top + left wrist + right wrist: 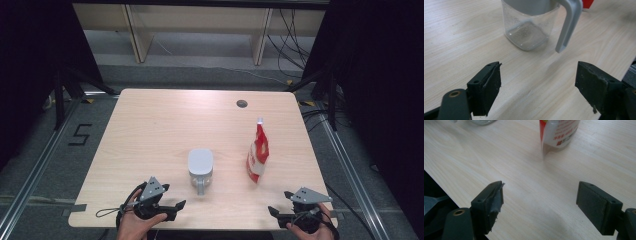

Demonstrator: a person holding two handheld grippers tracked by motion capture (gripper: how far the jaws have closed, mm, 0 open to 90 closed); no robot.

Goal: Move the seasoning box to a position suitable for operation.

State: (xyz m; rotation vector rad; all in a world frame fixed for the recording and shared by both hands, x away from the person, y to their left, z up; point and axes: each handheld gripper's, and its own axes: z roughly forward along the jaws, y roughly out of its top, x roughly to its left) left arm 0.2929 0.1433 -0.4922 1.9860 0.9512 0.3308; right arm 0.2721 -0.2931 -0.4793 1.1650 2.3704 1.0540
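A clear plastic jug point(200, 167) with a grey lid stands near the middle of the wooden table point(150, 130), its grey handle point(201, 189) turned toward the front edge. To its right stands a red and white pouch point(258, 155), upright. My left gripper point(176, 207) is held at the front edge, left of the jug, open and with nothing in it. In the left gripper view the jug point(529, 27) and its handle point(569, 25) lie just beyond the open gripper point(537, 82). My right gripper point(276, 214) is open at the front right. The pouch point(559, 133) sits ahead of that open gripper point(540, 202).
A round cable hole point(242, 103) sits near the table's far edge. On the floor at the left is a taped figure five point(80, 135). Wooden shelf legs point(135, 35) and loose cables point(295, 45) lie beyond the table. Metal rails run along both sides.
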